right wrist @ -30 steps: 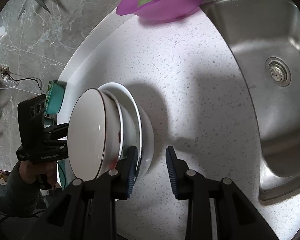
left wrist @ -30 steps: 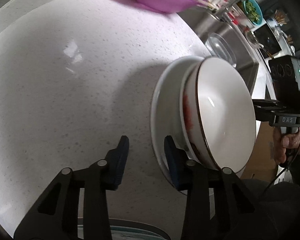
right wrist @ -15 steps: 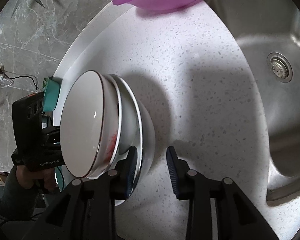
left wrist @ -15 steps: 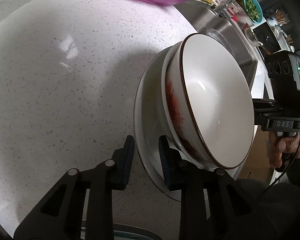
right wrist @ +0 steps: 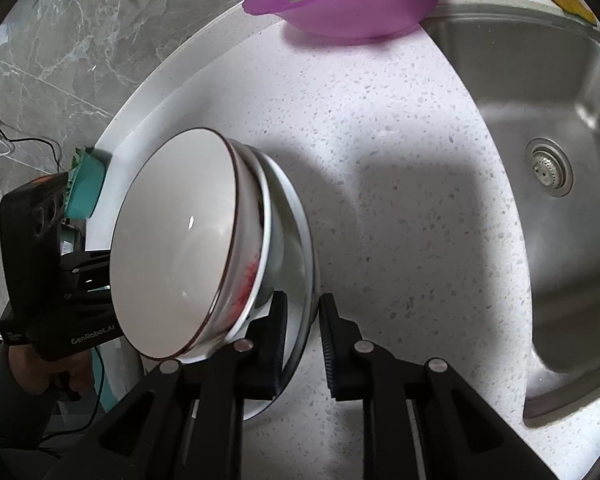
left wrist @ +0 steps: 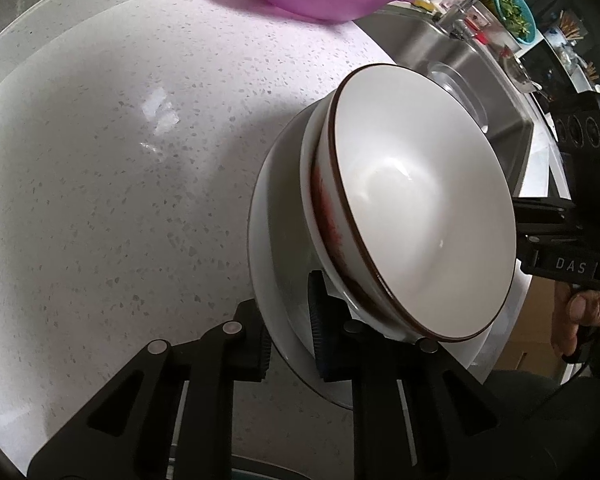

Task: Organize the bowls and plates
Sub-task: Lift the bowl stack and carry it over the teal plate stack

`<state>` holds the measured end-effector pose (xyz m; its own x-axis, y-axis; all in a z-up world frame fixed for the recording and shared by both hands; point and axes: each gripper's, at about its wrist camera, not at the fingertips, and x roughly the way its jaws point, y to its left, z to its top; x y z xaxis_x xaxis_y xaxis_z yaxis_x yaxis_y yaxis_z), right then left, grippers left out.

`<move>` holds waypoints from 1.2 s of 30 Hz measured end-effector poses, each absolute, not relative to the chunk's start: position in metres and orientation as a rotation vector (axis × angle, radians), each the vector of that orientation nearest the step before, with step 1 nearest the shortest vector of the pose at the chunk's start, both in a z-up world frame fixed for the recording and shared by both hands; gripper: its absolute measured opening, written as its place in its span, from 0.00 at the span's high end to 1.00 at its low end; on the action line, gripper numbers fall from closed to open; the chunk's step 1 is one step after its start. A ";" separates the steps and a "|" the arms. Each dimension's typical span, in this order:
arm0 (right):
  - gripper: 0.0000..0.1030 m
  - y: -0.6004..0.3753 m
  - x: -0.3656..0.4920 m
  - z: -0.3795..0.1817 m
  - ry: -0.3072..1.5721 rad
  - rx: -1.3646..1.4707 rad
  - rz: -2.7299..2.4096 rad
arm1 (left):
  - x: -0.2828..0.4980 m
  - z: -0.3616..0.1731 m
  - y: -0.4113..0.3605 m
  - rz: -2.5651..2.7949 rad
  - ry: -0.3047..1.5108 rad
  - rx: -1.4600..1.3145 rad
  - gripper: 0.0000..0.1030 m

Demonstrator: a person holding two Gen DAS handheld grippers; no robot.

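Note:
A wide white plate carries a red-patterned bowl, and a white brown-rimmed bowl is nested on top. My left gripper straddles the plate's near rim, its jaws closing with the pads pressed on both faces. In the right wrist view the same plate, red-patterned bowl and brown-rimmed bowl appear from the opposite side. My right gripper is closing on that rim too, one pad inside the plate and one under it. The stack's underside is hidden.
A purple bowl with green scraps sits at the back of the speckled white counter. The steel sink lies beside the stack, with a clear glass dish in it. A teal object stands at the counter's edge.
Both grippers slid in over the plate's rim from opposite sides and their jaws narrowed onto it. The stack now fills more of each view.

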<state>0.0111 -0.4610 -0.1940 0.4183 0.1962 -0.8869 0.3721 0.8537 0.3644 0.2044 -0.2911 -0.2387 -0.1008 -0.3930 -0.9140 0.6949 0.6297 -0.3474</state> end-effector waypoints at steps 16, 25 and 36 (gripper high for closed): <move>0.82 -0.435 0.025 -0.149 1.141 0.443 0.028 | 0.194 -0.173 -0.244 -0.785 1.317 0.164 0.87; 0.82 -0.371 0.048 -0.115 1.146 0.320 0.219 | 0.171 -0.119 -0.171 -0.611 1.266 0.066 0.87; 0.82 -0.274 0.057 -0.119 1.188 0.243 0.328 | 0.143 -0.108 -0.052 -0.497 1.250 -0.009 0.87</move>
<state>0.0575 -0.2738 -0.1185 0.3350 0.3747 -0.8645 -0.1225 0.9270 0.3544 0.1426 -0.0518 -0.1084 0.2239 -0.3655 -0.9035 0.3553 0.8938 -0.2735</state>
